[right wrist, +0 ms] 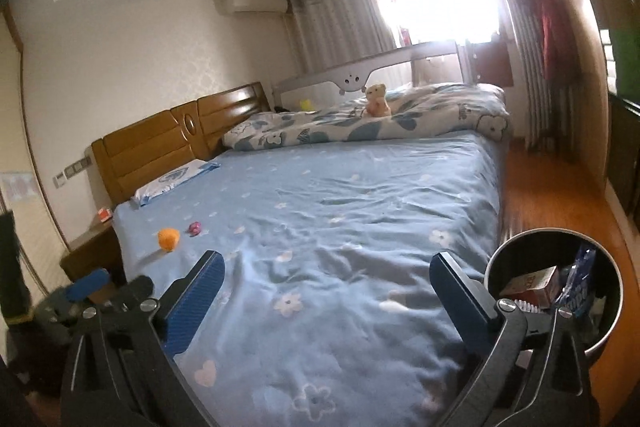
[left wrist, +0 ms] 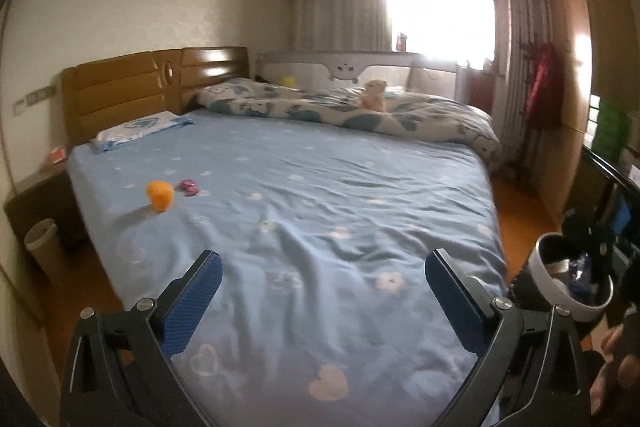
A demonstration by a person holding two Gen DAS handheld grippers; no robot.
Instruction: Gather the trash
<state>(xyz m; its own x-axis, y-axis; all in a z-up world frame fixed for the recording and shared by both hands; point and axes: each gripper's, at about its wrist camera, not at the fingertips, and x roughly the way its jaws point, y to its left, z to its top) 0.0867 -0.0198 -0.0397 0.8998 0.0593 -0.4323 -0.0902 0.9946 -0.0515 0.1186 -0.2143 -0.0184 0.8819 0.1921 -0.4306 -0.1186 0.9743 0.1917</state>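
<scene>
An orange crumpled scrap (left wrist: 160, 195) and a small pink wrapper (left wrist: 189, 186) lie close together on the blue flowered bed sheet (left wrist: 340, 187), near its left edge. The right wrist view shows the same orange scrap (right wrist: 168, 238) and pink wrapper (right wrist: 195, 228). My left gripper (left wrist: 324, 267) hovers over the near part of the bed, open and holding nothing. My right gripper (right wrist: 328, 267) is likewise open with nothing between its fingers. A round white bin with a black liner (left wrist: 572, 279) sits to the right; a carton and a blue wrapper lie in the bin (right wrist: 556, 287).
A rolled quilt (left wrist: 340, 107) with a plush bear (left wrist: 374, 95) lies along the far side of the bed. A pillow (left wrist: 140, 129) rests by the wooden headboard (left wrist: 120, 95). A second small bin (left wrist: 42, 239) stands on the floor at left. A person's hand (left wrist: 616, 367) shows at bottom right.
</scene>
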